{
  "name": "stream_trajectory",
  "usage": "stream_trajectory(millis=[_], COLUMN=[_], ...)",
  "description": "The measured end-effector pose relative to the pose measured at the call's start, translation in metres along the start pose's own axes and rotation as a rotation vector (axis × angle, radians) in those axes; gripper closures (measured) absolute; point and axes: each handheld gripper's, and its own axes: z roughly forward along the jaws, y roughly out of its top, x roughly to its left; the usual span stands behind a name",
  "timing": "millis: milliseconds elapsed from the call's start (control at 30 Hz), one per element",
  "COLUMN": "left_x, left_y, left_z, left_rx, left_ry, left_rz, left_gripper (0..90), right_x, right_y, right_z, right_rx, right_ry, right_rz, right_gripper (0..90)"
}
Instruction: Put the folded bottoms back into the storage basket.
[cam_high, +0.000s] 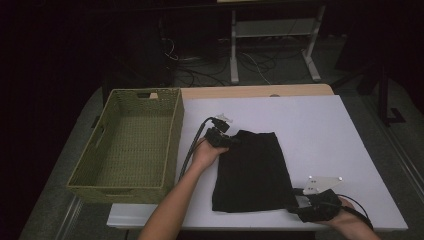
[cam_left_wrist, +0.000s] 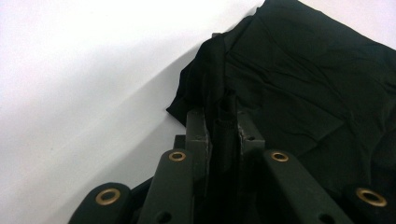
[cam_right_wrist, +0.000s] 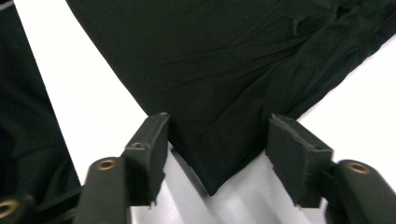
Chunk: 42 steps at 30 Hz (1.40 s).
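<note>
Right tongs gape wide w/ the near right corner of the black cloth between the jaws, not pinched. Left tongs are clamped on its far left corner. Cloth: folded rectangle, slightly creased, flat mid-bench, long axis running near-to-far. Woven green basket sits just left, apart from it.
</note>
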Motion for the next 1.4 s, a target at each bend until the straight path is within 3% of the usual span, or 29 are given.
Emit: stream_trajectory(millis=[133,567,1033,1400], left_x=[0.0,0.0,-0.002,-0.003], left_y=[0.0,0.0,0.002,0.01], left_z=[0.0,0.0,-0.002,-0.015], left_rx=[0.0,-0.002,-0.023,-0.096], left_ry=[0.0,-0.001,0.009,-0.042], left_rz=[0.001,-0.003,-0.005,-0.026], left_gripper=[78.6,78.7,80.6,81.3], right_x=[0.0,-0.002,-0.006,-0.012], right_y=[0.0,0.004,0.009,0.028], right_z=[0.0,0.001,-0.001,-0.012], right_rx=[-0.003,-0.002,-0.01,-0.13], right_ry=[0.0,0.03,0.061,0.08], right_rz=[-0.006,-0.003,0.002,0.003], right_gripper=[47.9,82.2,85.0,85.2])
